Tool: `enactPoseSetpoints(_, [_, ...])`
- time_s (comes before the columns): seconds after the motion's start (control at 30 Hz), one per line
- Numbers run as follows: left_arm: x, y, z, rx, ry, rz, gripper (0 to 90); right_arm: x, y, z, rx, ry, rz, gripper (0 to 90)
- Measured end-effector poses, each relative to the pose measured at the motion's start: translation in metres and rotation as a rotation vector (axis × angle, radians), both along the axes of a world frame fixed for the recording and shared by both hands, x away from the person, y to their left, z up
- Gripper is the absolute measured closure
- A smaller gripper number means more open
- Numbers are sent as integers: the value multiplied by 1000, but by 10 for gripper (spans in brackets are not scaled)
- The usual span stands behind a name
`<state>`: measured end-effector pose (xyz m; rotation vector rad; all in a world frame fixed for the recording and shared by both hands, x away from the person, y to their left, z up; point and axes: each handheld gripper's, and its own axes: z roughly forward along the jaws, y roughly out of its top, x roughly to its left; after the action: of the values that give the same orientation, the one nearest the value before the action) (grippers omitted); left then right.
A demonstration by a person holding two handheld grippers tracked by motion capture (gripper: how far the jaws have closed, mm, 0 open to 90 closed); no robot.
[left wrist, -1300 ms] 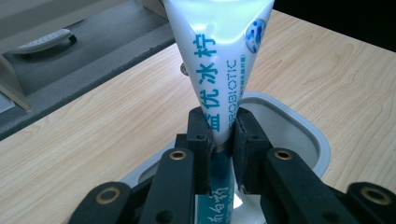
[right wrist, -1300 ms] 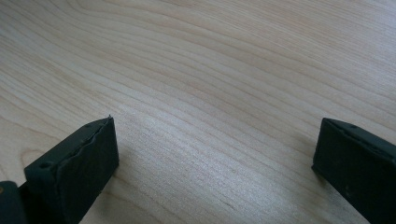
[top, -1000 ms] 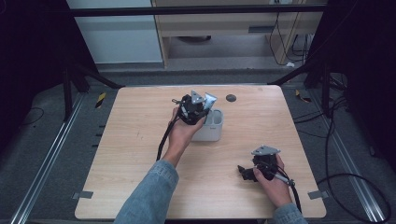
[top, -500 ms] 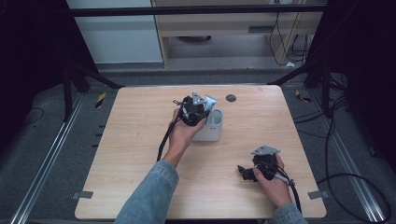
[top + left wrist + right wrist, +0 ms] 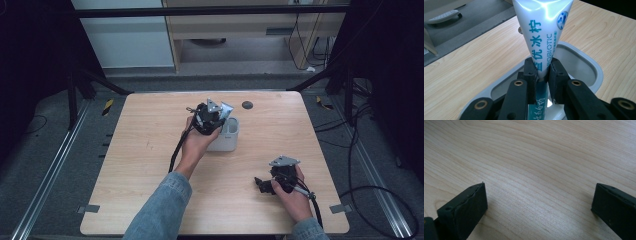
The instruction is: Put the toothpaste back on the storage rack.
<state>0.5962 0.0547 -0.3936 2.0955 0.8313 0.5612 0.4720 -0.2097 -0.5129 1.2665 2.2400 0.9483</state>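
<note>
My left gripper point(image 5: 542, 75) is shut on a white toothpaste tube point(image 5: 541, 32) with teal lettering, its jaws pinching the tube low down. The tube stands over the opening of a white holder cup point(image 5: 584, 58). From above, the left gripper point(image 5: 220, 117) sits over the white holder point(image 5: 226, 140) near the table's middle, and the tube's flat end point(image 5: 226, 108) pokes out beside it. My right gripper point(image 5: 539, 202) rests low over bare wood, jaws wide apart with nothing between them. In the high view the right gripper point(image 5: 260, 184) lies at the front right of the table.
The light wooden table point(image 5: 140, 150) has a small dark round spot point(image 5: 247, 105) behind the holder. Cables point(image 5: 175, 150) trail from both grippers across the top. Metal rails point(image 5: 45, 180) and floor cables flank the table.
</note>
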Motion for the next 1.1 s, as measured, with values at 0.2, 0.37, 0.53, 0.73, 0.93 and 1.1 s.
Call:
enactPoseSetpoints(0.2, [1, -4, 0, 18, 2, 1, 769, 0, 0, 0, 0, 0, 0, 4])
enactPoseSetpoints(0.37, [2, -4, 1, 13, 11, 7, 769, 0, 0, 0, 0, 0, 0, 4])
enactPoseSetpoints(0.53, [2, -3, 1, 12, 14, 9, 763, 0, 0, 0, 0, 0, 0, 4])
enactPoseSetpoints(0.73, [1, -2, 1, 9, 15, 8, 761, 0, 0, 0, 0, 0, 0, 4])
enactPoseSetpoints(0.93, [-2, 0, 0, 5, 16, 8, 750, 0, 0, 0, 0, 0, 0, 4])
enactPoseSetpoints(1.1, [-8, 2, 1, 7, 9, 1, 737, 0, 0, 0, 3, 3, -3, 4])
